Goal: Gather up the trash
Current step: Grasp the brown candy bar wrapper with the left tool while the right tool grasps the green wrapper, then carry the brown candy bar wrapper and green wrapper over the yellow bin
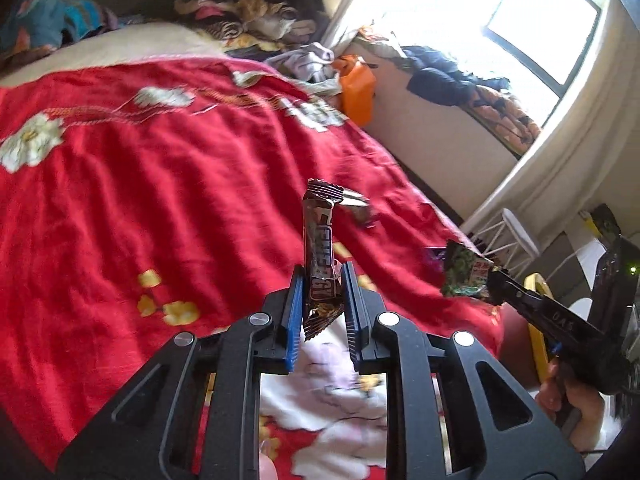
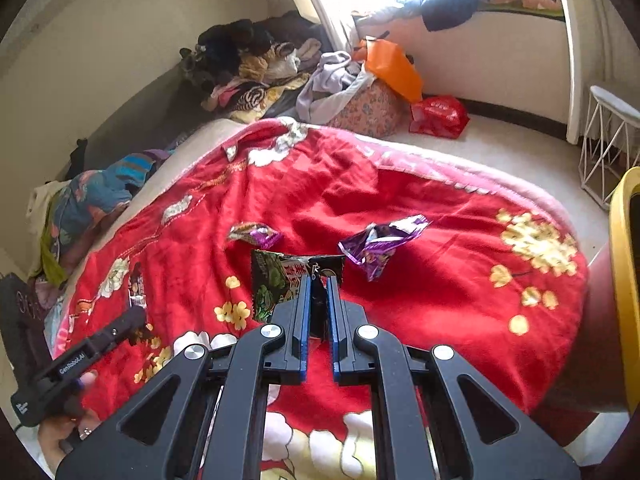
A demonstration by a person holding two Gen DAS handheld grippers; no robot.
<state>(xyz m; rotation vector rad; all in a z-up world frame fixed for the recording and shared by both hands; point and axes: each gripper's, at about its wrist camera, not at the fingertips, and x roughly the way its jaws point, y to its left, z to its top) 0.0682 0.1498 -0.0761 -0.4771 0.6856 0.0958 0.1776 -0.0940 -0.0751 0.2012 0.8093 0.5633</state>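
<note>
We have a brown foil candy-bar wrapper (image 1: pixel 320 256) pinched by its lower end in the left gripper (image 1: pixel 322 300), standing upright above the red floral blanket (image 1: pixel 160 200) on the bed. The right gripper (image 2: pixel 319 300) is pressed together on a green-and-black printed snack packet (image 2: pixel 280 280), which juts out left of its blue pads (image 2: pixel 305 312), clear of the blanket. We note two crumpled purple foil wrappers lying on the blanket beyond that packet: one (image 2: pixel 256 234) toward the bed's middle, the other (image 2: pixel 380 242) nearer the bed's right edge. A heap of clothes (image 2: pixel 248 68) sits at the bed's far end. An orange plastic bag (image 2: pixel 394 66) and a red plastic bag (image 2: pixel 438 114) lie past the far corner, beneath the window. A white wire-frame stool (image 2: pixel 608 140) stands on the floor to the right.
</note>
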